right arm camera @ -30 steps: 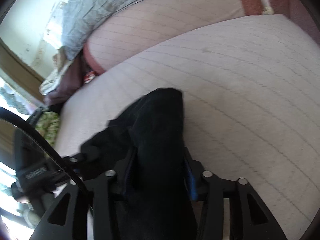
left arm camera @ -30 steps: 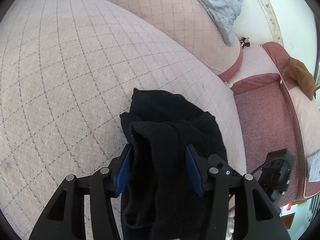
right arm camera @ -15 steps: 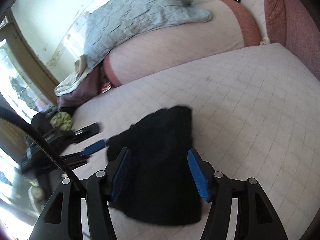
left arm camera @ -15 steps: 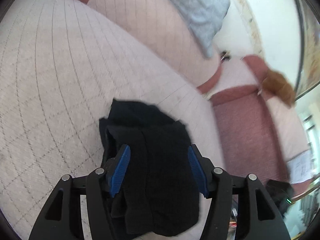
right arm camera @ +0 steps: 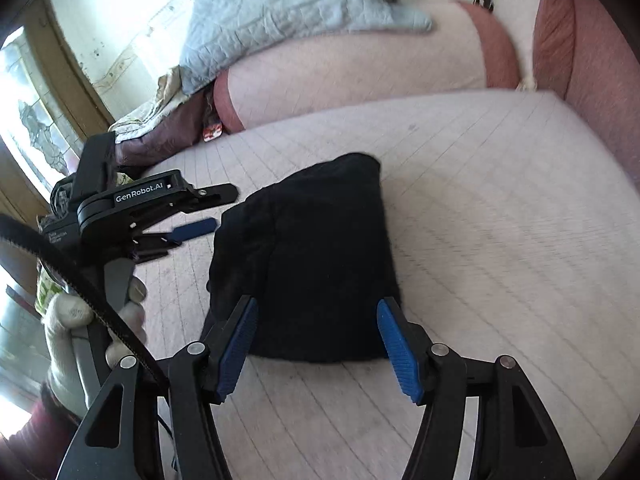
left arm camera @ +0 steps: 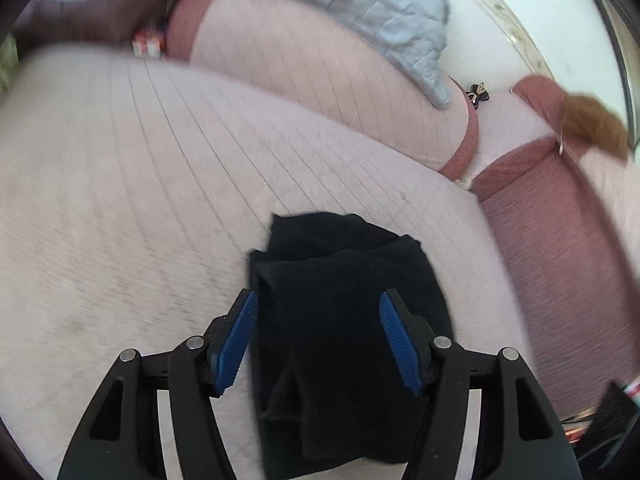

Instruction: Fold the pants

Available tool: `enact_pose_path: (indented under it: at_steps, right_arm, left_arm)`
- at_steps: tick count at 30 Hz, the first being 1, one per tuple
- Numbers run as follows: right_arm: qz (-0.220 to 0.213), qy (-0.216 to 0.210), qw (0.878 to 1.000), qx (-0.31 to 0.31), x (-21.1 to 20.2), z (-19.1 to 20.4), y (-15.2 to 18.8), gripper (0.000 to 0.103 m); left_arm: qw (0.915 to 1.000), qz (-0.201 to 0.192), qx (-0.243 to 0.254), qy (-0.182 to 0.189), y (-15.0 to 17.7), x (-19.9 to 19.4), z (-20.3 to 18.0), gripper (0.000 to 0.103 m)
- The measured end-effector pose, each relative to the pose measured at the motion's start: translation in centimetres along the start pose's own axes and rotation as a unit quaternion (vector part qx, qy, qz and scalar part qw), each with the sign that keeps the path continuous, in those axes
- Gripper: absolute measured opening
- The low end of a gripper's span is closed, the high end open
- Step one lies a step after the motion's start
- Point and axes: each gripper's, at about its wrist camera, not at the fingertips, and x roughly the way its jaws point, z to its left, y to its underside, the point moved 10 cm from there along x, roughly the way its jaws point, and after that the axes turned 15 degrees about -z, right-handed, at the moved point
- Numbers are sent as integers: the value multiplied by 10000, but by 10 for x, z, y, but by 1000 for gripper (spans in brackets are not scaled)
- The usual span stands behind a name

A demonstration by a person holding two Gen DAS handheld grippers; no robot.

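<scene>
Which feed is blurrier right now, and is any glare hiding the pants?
Left wrist: heavy motion smear across the quilted cushion, and the black pants have soft edges. Right wrist: sharper, with the window blown out at the left edge; the pants are clear of glare but too dark to show folds.

Home living room, looks lived-in. Big corner sofa (right arm camera: 500, 216) with pale quilted cover over pink-red upholstery, bolster-style backrest (right arm camera: 360, 76). Grey-blue quilted blanket (right arm camera: 288, 12) thrown over backrest, more bedding (right arm camera: 144, 120) piled at the end. Wood-framed window (right arm camera: 36, 120), daylight coming in. Brown garment (left arm camera: 592, 128) draped on the sofa arm.
</scene>
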Motion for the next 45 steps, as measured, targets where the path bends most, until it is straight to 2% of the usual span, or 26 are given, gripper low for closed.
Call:
enact_pose_path:
  at_steps: [2,6,8,9,10,12,14,16,18,22,24,27,30,34,37,39,40,42,45]
  right_arm:
    - [-23,117,9999,-98,-13,-6,9,70]
    - [36,248,9995,-182,-30,-17,31,70]
    - [26,339,9992,-212,-35,-21,40,70]
    - [-12,353,9991,-237,-37,-21,39,70]
    - [-85,341,9990,-279,-39,-18,36,70]
    - [-301,323,9984,-355,-46,-13,30,71]
    - [-380,330,9982,-339,-49,-12,30,72]
    - [-376,358,9980,-366,-48,-12,31,72]
    - [-350,292,9982,-399,-45,-8,26,72]
    - [-423,356,9970,-550,-39,-2,7,73]
    - [-576,328,9962,-559,-37,1,0,76]
    - [-750,402,9949,-540,-35,-2,4,78]
    - [-590,407,9963,-471,-27,-5,13,78]
    - [-766,588,9921,-798,-26,-2,9,78]
    - [-794,603,9918,-805,-24,0,9,79]
    - [-677,586,9931,-752,-19,-1,13,80]
    - [-603,559,9942,-698,-17,-1,15,80]
    - [-556,549,9949,-632,-15,-3,17,80]
    - [-488,596,9951,-620,-11,-6,19,80]
  left_arm:
    - [9983,-248,439,-278,2,-16,-4,63]
    - [9899,-866,1011,-483,-3,-59,-23,64]
    - [9803,-1389,1268,-605,-11,-88,-37,74]
    - [9746,-1652,1351,-675,-15,-102,-42,83]
    - [9667,-1983,1408,-798,-17,-122,-44,89]
    - [9556,-2401,1369,-1020,-17,-147,-43,96]
    - [9496,-2667,1213,-1111,-14,-168,-38,103]
    - [9473,-2797,1026,-1173,-12,-179,-31,103]
    - [9490,-2732,898,-1290,-10,-179,-22,103]
    - [9613,-2137,734,-1577,0,-156,-3,103]
    - [9623,-1994,714,-1707,4,-149,4,103]
    - [9531,-2028,945,-2036,10,-143,7,103]
    - [9452,-2026,1263,-2227,12,-136,4,103]
    - [9433,-1852,1439,-2349,15,-124,1,103]
    - [9398,-1737,1583,-2481,20,-118,3,103]
    - [9455,-1510,1580,-2415,24,-114,4,103]
    - [9527,-1368,1448,-2297,28,-111,5,103]
    - [9604,-1234,1230,-2173,31,-109,8,103]
    - [9646,-1060,1149,-2122,35,-102,12,103]
